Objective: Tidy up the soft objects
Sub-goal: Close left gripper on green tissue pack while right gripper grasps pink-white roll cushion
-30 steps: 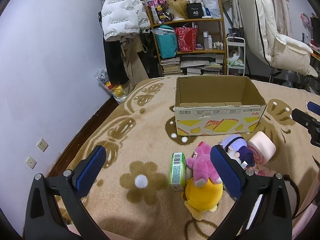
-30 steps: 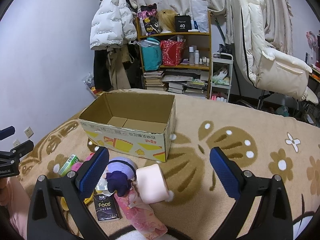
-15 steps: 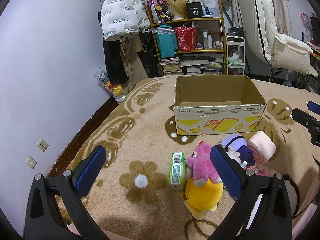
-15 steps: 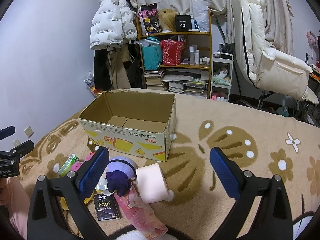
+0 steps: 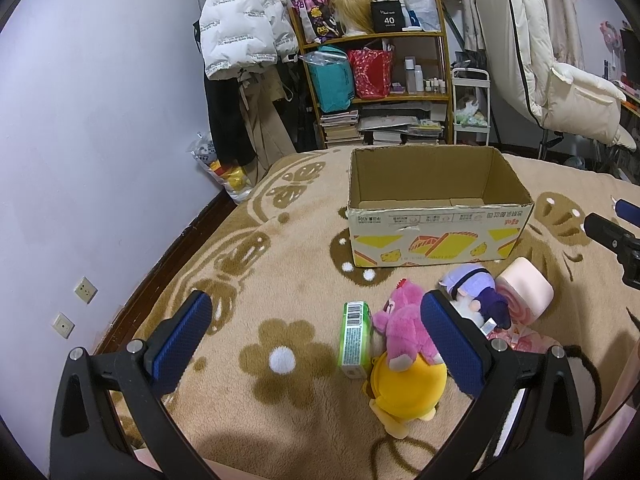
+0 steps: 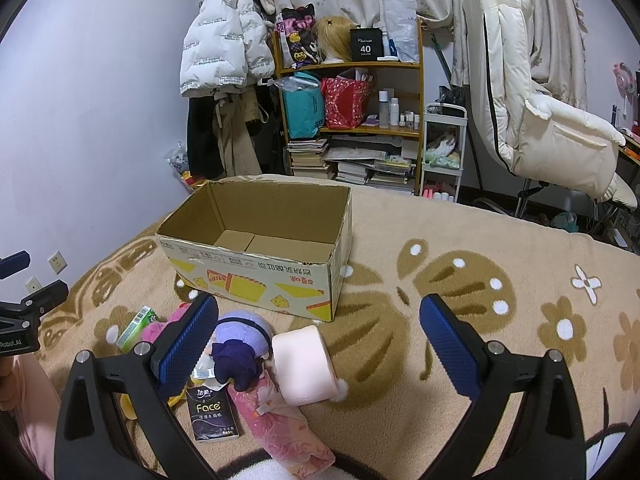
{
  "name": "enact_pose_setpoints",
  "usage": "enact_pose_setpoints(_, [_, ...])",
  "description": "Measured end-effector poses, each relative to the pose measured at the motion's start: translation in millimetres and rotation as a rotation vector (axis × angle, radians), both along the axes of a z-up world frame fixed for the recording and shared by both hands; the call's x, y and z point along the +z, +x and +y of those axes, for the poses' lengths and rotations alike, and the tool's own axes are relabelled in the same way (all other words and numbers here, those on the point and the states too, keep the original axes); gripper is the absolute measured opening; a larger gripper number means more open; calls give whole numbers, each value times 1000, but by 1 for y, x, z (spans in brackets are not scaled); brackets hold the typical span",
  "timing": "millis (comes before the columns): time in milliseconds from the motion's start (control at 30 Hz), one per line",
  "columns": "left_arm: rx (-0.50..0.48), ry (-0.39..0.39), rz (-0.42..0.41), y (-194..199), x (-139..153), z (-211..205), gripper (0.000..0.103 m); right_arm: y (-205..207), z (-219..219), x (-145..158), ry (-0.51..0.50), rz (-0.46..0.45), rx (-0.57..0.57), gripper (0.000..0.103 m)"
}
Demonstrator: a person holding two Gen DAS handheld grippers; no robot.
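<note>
An open cardboard box (image 5: 436, 236) stands empty on the flowered blanket; it also shows in the right wrist view (image 6: 256, 276). In front of it lie a pink plush (image 5: 402, 330), a yellow plush (image 5: 406, 388), a purple-haired doll (image 5: 476, 294) (image 6: 240, 340), a pink roll-shaped cushion (image 5: 526, 292) (image 6: 304, 364), a green packet (image 5: 354, 338) (image 6: 136, 326), a black tissue pack (image 6: 212, 412) and a pink wrapped bundle (image 6: 288, 436). My left gripper (image 5: 316, 336) is open above the blanket, left of the toys. My right gripper (image 6: 316, 340) is open above the doll and cushion.
A wooden shelf (image 5: 376, 92) with books and bags stands beyond the bed, with hanging coats (image 5: 240, 40) to its left. A white chair with a padded coat (image 6: 552, 132) is at the right. The wall (image 5: 80, 160) runs along the bed's left edge.
</note>
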State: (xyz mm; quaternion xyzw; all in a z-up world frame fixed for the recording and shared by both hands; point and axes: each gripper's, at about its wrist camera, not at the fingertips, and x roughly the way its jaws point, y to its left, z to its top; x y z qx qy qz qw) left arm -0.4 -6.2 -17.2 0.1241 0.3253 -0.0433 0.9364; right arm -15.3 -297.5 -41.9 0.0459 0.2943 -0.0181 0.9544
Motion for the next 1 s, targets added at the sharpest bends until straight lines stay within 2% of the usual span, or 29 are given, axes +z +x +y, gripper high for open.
enact_pose_setpoints(300, [-15,50,61,9,-6,-8,103,-1,0,-3,6,9,3,103])
enact_pose_setpoints(433, [-28,67,99,14,-11,-13,103,1,2,-14,3,33,4,103])
enact_pose_setpoints(633, [-45,10,216,37,-22,-13,103,8,5,-18,11,66,25,103])
enact_pose_setpoints(867, [-12,-1,338,66,-46,-14,103,29,9,-28,37,141,34,103])
enact_pose_setpoints(1000, [9,24,402,84,-61,-15,103,44,7,-39,66,187,34,103])
